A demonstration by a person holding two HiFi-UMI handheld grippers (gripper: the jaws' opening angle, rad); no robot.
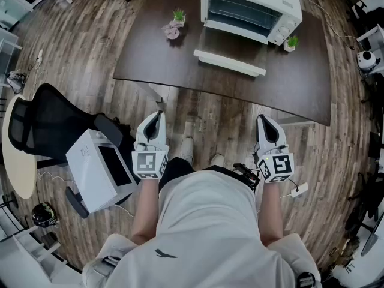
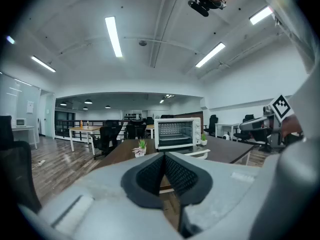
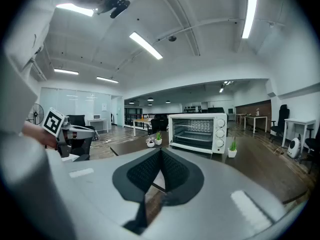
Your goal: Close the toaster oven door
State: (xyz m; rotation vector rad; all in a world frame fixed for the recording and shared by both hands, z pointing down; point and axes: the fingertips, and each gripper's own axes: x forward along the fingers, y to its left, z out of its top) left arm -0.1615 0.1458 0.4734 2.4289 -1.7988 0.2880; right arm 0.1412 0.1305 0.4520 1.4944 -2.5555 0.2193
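I look down on a wood-plank floor point(image 1: 90, 47), and the largest thing on it is the dark brown table point(image 1: 174, 65) ahead of me. To my left are a black office chair point(image 1: 42, 125) and, just beside it, a white box-shaped appliance point(image 1: 99, 170) with a dark front panel.

The white toaster oven point(image 1: 252, 8) stands toward the far right part of the table. Its door point(image 1: 231, 51) is open, folded down flat toward me, with the white handle bar point(image 1: 228, 63) along its near edge and close to the table's near edge. Through the right gripper view I can see the wire rack inside the open cavity and three knobs down the oven's right side.

Both grippers are held low in front of the body, well short of the table and apart from the oven. The left gripper point(image 1: 156, 117) points forward with its dark pads pressed together at the tips and nothing between them. The right gripper point(image 1: 264, 122) is the same, with its jaws together and empty. Each carries its marker cube near the wrist.

A little green plant in a pinkish pot point(image 1: 174, 26) sits on the table to the left of the oven. A smaller plant in a white pot point(image 1: 291, 42) stands just beside the oven's right front corner.
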